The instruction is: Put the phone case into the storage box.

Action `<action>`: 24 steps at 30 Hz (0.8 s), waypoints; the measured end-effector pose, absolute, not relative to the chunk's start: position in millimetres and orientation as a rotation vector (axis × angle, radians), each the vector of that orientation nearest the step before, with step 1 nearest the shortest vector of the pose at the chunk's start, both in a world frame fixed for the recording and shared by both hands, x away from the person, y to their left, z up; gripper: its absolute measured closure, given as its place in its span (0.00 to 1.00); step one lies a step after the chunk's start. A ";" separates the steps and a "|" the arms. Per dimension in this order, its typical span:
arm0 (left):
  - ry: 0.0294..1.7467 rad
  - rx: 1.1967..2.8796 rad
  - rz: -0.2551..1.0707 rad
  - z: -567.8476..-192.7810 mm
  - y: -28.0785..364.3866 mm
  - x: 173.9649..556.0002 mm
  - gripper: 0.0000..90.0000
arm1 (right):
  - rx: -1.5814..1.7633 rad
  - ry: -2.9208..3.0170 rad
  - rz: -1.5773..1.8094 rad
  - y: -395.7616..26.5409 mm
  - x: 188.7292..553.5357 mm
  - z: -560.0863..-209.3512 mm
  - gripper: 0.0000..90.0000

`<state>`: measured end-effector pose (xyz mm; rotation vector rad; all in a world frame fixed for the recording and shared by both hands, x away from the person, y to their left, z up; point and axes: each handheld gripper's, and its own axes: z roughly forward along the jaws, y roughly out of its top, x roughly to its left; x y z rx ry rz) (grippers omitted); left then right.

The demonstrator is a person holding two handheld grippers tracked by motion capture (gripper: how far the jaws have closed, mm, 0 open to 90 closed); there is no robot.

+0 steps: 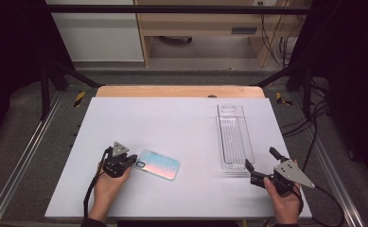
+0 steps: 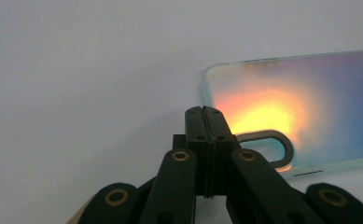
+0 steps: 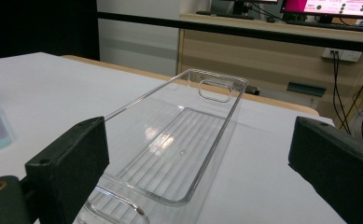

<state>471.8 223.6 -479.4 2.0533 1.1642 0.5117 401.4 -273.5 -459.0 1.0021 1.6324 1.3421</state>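
1. Two things in play, neither yet moved into the other: phone case [image 1: 158, 164] flat on the white table [image 1: 172, 118], left of centre; clear tray [image 1: 233, 139] lying lengthwise at the right side, empty inside.
2. Well apart from one another, with bare tabletop between.
3. Left gripper [image 1: 132, 162] pressed fully together, tips at the case's camera-cutout end, seemingly touching the edge; nothing clamped between the jaws.
4. Right gripper [image 1: 259, 165] spread wide, poised just in front of the tray's near end, not in contact.
5. Likely aim: case into the tray. Judged at the very start — no grasp made, no lift, tray not yet steadied.
6. Left to do: get hold of the case, carry it across, set it down inside the tray.
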 end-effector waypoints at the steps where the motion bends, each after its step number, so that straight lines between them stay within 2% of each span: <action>1: 1.163 2.059 0.516 -479.6 222.6 472.0 1.00 | 1.001 1.633 1.343 -273.5 401.5 -459.1 0.06; 24: 1.080 2.132 0.499 -479.2 193.7 468.1 1.00 | 1.002 1.635 1.344 -273.3 401.2 -459.0 0.06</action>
